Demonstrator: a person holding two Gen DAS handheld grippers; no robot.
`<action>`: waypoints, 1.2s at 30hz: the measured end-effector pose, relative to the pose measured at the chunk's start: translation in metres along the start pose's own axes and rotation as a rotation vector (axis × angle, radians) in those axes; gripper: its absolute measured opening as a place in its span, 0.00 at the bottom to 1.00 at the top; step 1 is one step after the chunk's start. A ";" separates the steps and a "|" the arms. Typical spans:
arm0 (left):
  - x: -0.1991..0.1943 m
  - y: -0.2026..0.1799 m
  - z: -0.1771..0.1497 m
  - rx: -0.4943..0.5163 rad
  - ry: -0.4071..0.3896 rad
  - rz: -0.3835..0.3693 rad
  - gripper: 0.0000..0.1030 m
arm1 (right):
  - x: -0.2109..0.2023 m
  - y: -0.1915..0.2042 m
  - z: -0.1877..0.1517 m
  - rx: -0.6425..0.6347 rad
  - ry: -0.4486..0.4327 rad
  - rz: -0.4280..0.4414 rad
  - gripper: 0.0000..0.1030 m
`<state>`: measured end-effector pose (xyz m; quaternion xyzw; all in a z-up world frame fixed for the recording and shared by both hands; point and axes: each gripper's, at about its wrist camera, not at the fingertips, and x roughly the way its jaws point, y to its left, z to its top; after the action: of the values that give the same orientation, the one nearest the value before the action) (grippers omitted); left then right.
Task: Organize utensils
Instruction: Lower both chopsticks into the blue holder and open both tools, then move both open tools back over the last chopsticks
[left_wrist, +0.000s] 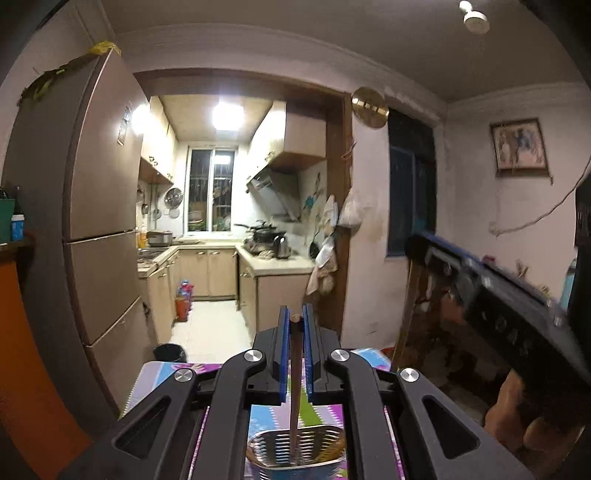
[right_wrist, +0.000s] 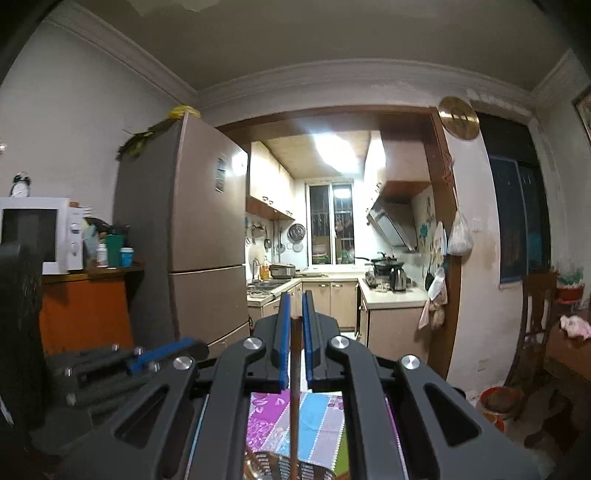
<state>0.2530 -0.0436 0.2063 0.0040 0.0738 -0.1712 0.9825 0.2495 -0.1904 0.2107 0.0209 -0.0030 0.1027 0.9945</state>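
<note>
My left gripper (left_wrist: 295, 321) is shut on a brown chopstick (left_wrist: 294, 384) that hangs straight down between the blue pads, its lower end inside a perforated metal utensil holder (left_wrist: 295, 448). My right gripper (right_wrist: 295, 306) is shut on another brown chopstick (right_wrist: 294, 387), also upright, its lower end at the rim of the metal utensil holder (right_wrist: 284, 467). The holder stands on a table with a colourful patterned cloth (left_wrist: 266, 413), which also shows in the right wrist view (right_wrist: 317, 421). The right gripper shows at the right of the left wrist view (left_wrist: 491, 291); the left gripper shows at the lower left of the right wrist view (right_wrist: 147, 360).
A tall fridge (left_wrist: 96, 206) stands left of the kitchen doorway. A wooden chair (left_wrist: 424, 306) stands to the right of the table. A microwave (right_wrist: 37, 232) sits on an orange cabinet at the left. A black bin (left_wrist: 170, 352) is on the floor beyond the table.
</note>
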 end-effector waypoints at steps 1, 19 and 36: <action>0.009 0.001 -0.002 0.007 0.006 0.009 0.08 | 0.009 -0.002 -0.003 0.007 0.007 -0.008 0.05; 0.076 0.038 -0.095 -0.060 0.113 0.031 0.08 | 0.068 -0.024 -0.130 0.152 0.242 -0.044 0.05; -0.129 0.036 -0.079 0.071 -0.133 0.239 0.30 | -0.123 -0.115 -0.098 0.124 0.138 -0.221 0.24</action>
<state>0.1342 0.0360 0.1467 0.0362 0.0013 -0.0553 0.9978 0.1531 -0.3235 0.1073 0.0756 0.0739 -0.0060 0.9944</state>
